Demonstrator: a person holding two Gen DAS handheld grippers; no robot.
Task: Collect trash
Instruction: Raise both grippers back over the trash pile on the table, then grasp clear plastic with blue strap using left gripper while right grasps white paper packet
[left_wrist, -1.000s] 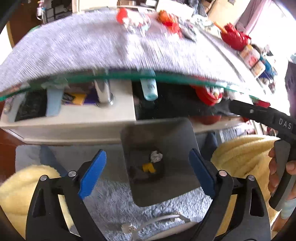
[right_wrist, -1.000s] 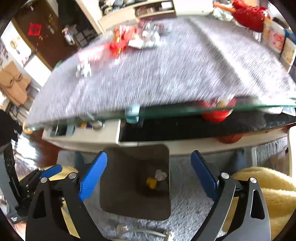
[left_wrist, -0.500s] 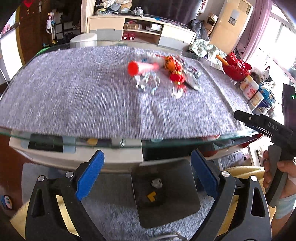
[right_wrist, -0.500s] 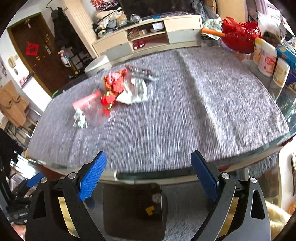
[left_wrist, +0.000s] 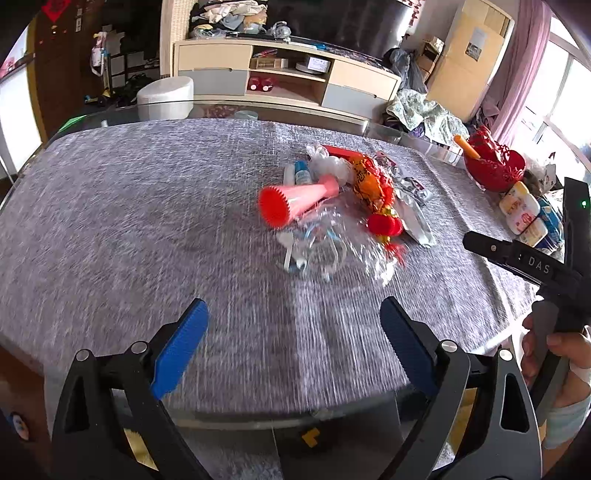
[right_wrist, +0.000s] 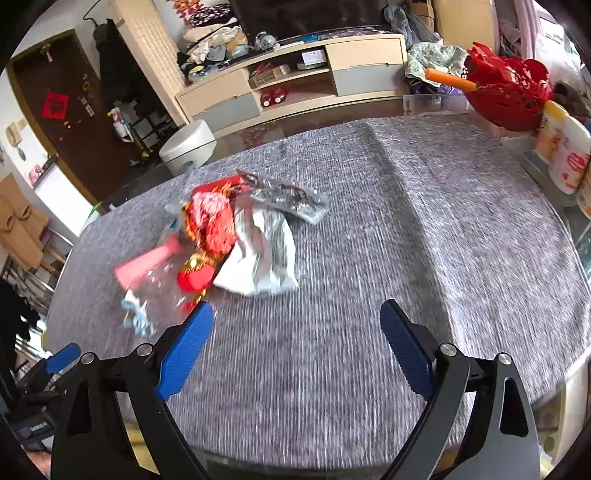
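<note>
Trash pile (left_wrist: 343, 206) on grey-clothed table (left_wrist: 129, 206); left gripper (left_wrist: 293, 341) wide and empty; right gripper (right_wrist: 297, 341) wide, empty, jaws just narrowing slightly.

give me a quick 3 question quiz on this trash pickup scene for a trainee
1. True or false: the left gripper is holding a piece of trash.
2. Which lies nearest the right gripper? A) silver foil wrapper B) red basket C) white bottles
3. Fill in: the pink cone lies on its ____ on the grey tablecloth.

Key
1. False; its jaws are open and empty.
2. A
3. side
</note>
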